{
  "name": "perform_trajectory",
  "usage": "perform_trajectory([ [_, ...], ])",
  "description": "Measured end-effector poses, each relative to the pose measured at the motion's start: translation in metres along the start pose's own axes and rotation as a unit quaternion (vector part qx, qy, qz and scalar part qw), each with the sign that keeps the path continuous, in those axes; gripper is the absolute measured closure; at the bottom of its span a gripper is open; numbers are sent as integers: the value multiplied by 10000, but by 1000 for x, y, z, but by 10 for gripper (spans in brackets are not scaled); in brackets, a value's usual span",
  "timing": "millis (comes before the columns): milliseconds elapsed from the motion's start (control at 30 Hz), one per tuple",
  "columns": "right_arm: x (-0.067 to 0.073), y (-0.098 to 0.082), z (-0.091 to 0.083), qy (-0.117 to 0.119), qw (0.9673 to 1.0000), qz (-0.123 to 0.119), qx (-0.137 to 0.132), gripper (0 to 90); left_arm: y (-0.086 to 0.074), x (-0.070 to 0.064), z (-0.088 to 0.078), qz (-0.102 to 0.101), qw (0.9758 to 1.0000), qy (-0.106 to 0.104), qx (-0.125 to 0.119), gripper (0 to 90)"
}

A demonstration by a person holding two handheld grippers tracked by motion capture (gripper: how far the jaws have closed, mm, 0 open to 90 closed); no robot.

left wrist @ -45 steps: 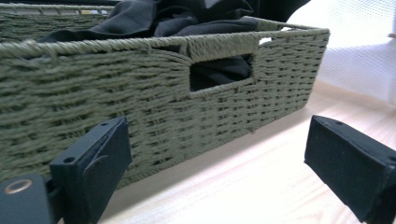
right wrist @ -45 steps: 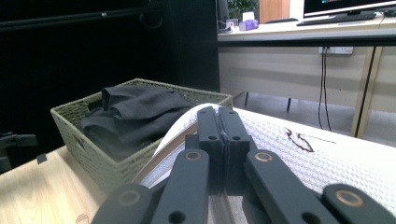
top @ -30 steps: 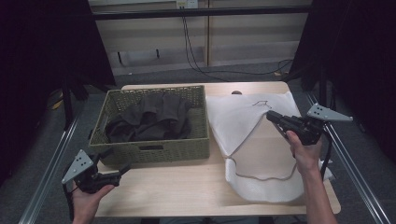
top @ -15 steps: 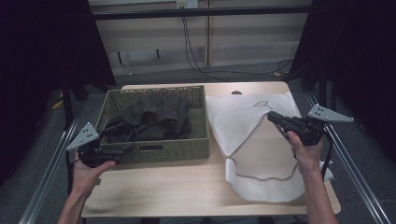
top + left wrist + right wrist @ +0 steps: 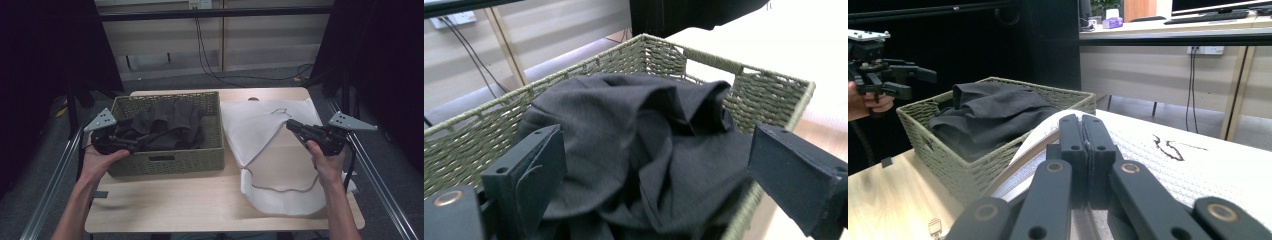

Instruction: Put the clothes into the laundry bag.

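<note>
One woven basket (image 5: 165,162), one dark garment (image 5: 170,125) (bundled inside it), one white cloth (image 5: 265,125), two claws.

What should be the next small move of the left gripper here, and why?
Probably lower the left gripper onto the dark cloth and close: its jaws stand open above the cloth heaped in the green basket, not touching it.

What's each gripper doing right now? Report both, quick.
Left gripper: open, empty, over the dark cloth in the wicker basket.
Right gripper: shut on the white garment.
</note>
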State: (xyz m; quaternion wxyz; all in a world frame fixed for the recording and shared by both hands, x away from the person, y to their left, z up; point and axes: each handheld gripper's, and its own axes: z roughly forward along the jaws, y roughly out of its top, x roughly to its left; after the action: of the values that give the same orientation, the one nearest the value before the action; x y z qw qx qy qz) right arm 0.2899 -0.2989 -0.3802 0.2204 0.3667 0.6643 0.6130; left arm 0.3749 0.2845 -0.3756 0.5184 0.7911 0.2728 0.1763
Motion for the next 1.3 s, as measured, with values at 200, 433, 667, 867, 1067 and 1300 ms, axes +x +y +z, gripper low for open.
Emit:
perform_trajectory([
  [200, 0, 0, 0, 4, 10000, 16, 6, 894, 8, 7, 17, 139, 9997, -60, 210, 77],
  [433, -1, -1, 1, 0, 10000, -15, 52, 894, 10, 19, 48, 217, 9974, -160, 670, 54],
  [667, -2, -3, 4, 13, 10000, -6, 71, 894, 6, 29, 68, 16, 9960, -368, 816, 33],
  [867, -3, -4, 5, 16, 9999, 13, 101, 893, 2, 25, 90, 135, 9886, -664, 1343, 28],
  [1067, -3, -5, 6, 20, 9999, 15, 140, 894, -3, 28, 96, 107, 9848, -732, 1573, 12],
  [1300, -4, -6, 7, 34, 9998, -13, 187, 893, -6, 31, 96, 405, 9787, -714, 1883, 9],
])
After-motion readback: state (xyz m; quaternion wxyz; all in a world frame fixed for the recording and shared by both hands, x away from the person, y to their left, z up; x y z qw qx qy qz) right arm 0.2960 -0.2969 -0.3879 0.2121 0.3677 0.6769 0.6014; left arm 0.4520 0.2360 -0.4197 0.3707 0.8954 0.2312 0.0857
